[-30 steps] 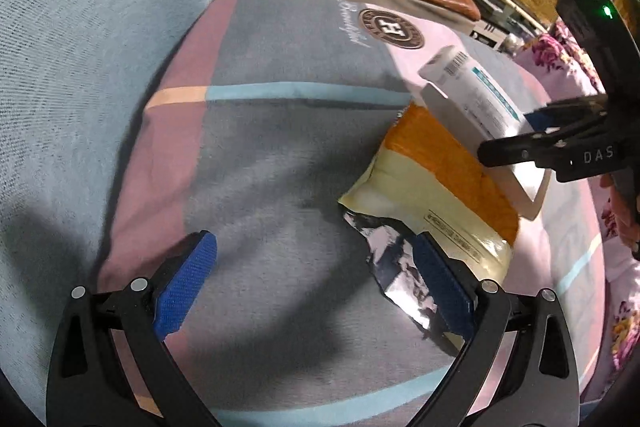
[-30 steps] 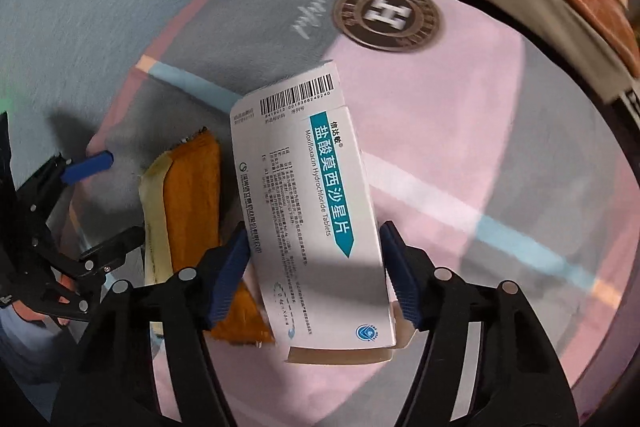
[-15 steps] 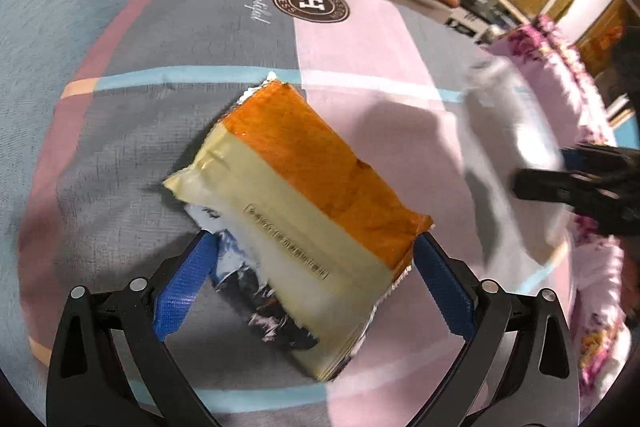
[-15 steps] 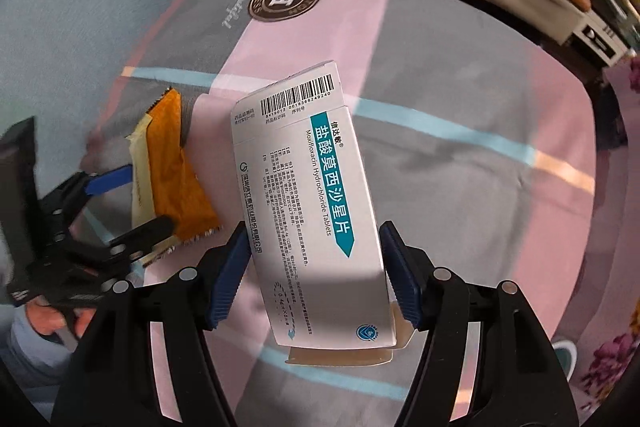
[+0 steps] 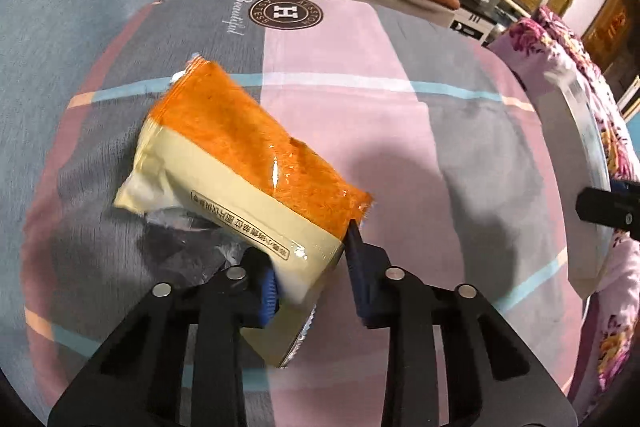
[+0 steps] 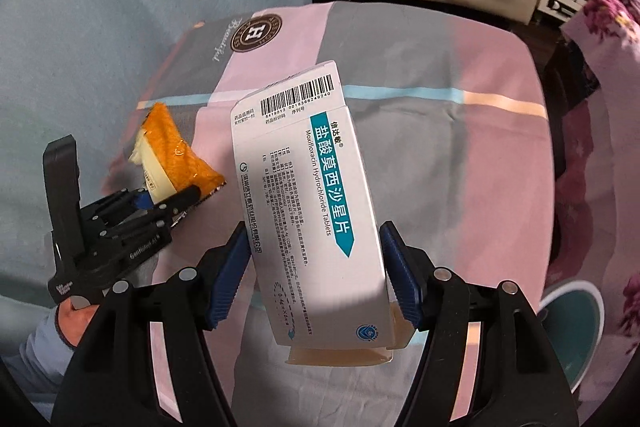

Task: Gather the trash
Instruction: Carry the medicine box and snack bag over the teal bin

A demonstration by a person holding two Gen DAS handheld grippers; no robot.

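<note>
My left gripper (image 5: pixel 312 275) is closed on the near end of the snack wrapper (image 5: pixel 248 179) above the patchwork cloth (image 5: pixel 400 99); my right gripper (image 6: pixel 316 283) clamps the medicine box (image 6: pixel 308 195). I should lift slowly, because the thin foil may slip.

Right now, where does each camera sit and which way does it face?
Left wrist: on the left gripper, looking forward and down at the snack wrapper in its fingers.
Right wrist: on the right gripper, looking down at the clamped medicine box; the person's left hand shows.
Shared: wrapper, patchwork cloth, each other's gripper.
</note>
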